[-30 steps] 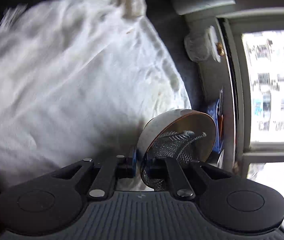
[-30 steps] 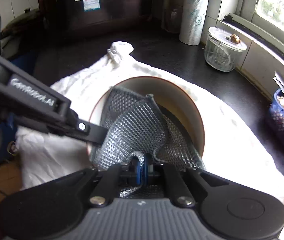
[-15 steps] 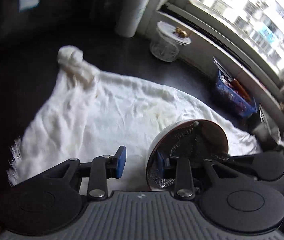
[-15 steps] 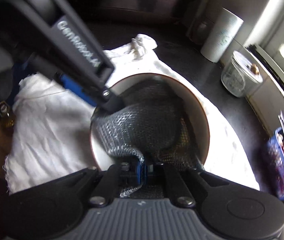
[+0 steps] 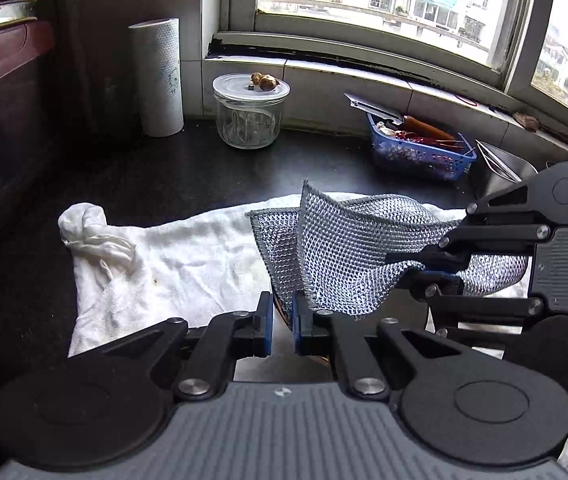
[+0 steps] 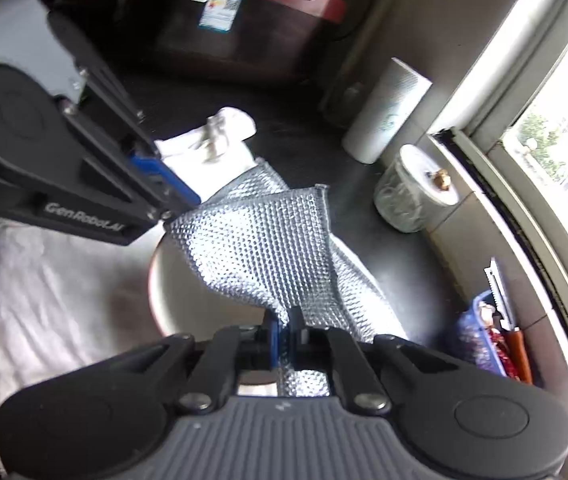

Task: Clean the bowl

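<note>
The left gripper (image 5: 282, 330) is built of matt black linkage arms joined by round silver screw heads, with blue pads (image 5: 268, 322) on the inner faces of its fingertips and a grey ribbed housing bearing a small white mark across the bottom of the frame, flanked by two large black discs. The right gripper (image 6: 285, 332) is made to the same pattern, with black arms, silver screws, blue-lined tips and a grey ribbed base. In the right wrist view, white lettering reading "GenRobot.AI" is printed along one black arm at the left of the frame
</note>
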### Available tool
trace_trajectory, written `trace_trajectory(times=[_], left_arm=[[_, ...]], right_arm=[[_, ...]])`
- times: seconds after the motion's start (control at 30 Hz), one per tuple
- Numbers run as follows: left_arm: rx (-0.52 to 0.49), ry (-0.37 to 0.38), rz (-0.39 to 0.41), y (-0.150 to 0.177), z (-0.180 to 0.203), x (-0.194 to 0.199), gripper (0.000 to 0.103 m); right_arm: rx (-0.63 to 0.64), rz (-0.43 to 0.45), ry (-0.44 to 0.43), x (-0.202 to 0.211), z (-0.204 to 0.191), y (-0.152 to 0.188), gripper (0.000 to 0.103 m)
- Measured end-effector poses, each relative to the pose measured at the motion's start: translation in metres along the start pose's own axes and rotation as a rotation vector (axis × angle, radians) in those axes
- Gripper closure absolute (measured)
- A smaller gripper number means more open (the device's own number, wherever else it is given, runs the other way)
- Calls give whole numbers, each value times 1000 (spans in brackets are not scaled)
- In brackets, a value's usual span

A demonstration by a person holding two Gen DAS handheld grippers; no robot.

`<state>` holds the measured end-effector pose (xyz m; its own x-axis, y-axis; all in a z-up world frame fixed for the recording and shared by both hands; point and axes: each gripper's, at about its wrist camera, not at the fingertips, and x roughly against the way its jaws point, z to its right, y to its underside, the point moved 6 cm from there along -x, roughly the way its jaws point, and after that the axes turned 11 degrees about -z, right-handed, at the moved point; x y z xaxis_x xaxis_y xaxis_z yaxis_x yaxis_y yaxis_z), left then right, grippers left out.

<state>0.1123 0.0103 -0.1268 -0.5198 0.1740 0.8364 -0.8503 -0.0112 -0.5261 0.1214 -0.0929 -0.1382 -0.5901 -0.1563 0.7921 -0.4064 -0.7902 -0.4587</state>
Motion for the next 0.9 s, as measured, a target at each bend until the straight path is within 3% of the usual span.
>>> trace_trajectory(times=[0.07, 0.23, 0.37, 0.5, 0.6, 0.7, 0.77, 0.9], left_arm=[[38, 28, -13, 2, -5, -2, 89], [95, 97, -14, 9, -13, -5, 89], [87, 84, -26, 7, -12, -7, 89], [89, 82, -78, 4, -14, -14, 88], [-37, 17, -93, 3, -2, -15, 87], [-260, -112, -62, 9, 21, -13, 87], [-351, -180, -39, 16, 32, -13, 87], [-261, -156, -33, 17, 26, -11, 86]], right_arm=[[-7, -5, -3, -3, -1, 2, 98], [-75, 11, 15, -5, 19, 1, 98], [-129, 3, -8, -13, 38, 0, 98], [-88, 13, -4, -11, 33, -1, 97], [-6, 15, 13, -11, 23, -4, 97], [62, -5, 0, -14, 12, -4, 97], [101, -19, -12, -17, 5, -4, 97], [125, -44, -14, -25, -1, -3, 97]])
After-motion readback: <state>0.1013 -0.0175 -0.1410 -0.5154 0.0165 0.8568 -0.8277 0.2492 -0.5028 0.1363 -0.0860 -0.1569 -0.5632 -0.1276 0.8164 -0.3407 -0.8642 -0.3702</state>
